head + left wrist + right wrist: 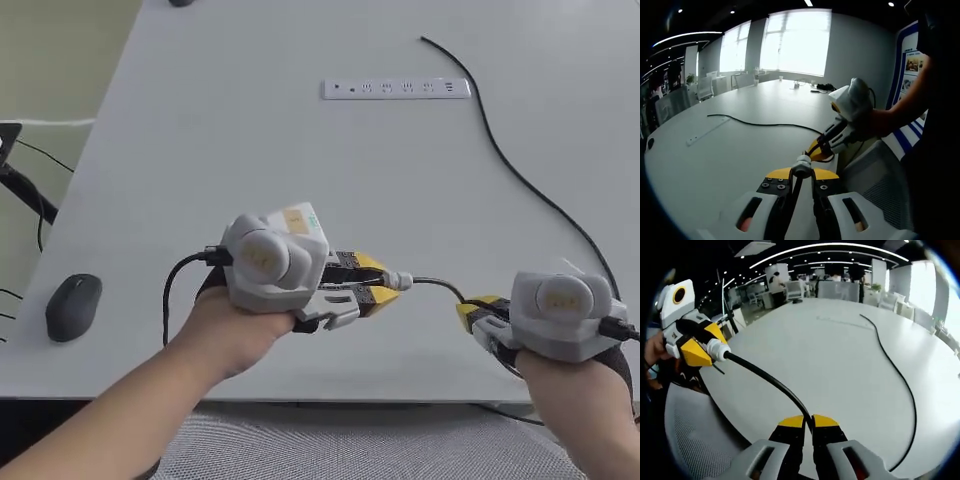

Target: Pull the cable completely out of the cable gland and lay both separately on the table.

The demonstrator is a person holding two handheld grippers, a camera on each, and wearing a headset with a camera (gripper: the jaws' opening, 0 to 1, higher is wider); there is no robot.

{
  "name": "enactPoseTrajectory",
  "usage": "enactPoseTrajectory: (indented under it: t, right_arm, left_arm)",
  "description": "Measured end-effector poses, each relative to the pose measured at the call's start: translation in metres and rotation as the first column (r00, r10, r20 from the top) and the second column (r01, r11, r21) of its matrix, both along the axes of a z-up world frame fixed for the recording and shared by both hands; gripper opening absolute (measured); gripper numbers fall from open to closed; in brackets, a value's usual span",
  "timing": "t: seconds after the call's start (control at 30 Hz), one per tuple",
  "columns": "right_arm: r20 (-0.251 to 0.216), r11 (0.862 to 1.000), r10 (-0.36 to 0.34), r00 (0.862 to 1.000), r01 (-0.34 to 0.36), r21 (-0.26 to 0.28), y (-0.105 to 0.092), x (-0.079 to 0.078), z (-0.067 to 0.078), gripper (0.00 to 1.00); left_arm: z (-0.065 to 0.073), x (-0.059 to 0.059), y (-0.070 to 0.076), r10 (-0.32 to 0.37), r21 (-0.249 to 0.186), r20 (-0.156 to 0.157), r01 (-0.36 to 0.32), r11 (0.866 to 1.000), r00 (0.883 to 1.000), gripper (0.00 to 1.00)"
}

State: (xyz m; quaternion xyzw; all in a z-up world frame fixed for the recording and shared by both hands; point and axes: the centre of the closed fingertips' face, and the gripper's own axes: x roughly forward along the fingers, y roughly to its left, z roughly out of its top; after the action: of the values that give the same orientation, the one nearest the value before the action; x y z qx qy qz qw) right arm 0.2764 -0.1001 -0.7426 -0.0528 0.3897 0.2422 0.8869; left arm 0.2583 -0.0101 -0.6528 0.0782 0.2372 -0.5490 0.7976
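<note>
A light grey cable gland (398,281) sits between the yellow tips of my left gripper (378,282), which is shut on it above the table's near edge. In the left gripper view the gland (801,166) pokes out just past the tips of the left gripper (801,175). A black cable (440,286) runs from the gland to my right gripper (470,312), which is shut on it. The right gripper view shows that cable (765,377) arcing from the right gripper (810,421) back to the gland (719,351).
A white power strip (396,89) lies at the far middle of the grey table (250,150). Its long black cord (520,175) sweeps down the right side. A dark mouse (73,305) rests near the left front corner. A mesh chair seat (350,445) is below the table edge.
</note>
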Motion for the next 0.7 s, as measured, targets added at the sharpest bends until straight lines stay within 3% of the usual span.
enactPoseTrajectory:
  t: [0.4,0.7]
  right_arm:
    - [0.060,0.996,0.082,0.995,-0.080,-0.027,0.003,-0.004,0.007,0.01]
    - [0.083,0.986,0.158,0.984,-0.152,-0.075,0.008,-0.009,0.013,0.02]
  left_arm:
    - [-0.001,0.001,0.004,0.014,-0.002,-0.013,-0.014,1.000,1.000,0.15]
    - [0.000,0.004,0.007,0.027,-0.007,-0.018,-0.027,1.000,0.999,0.15]
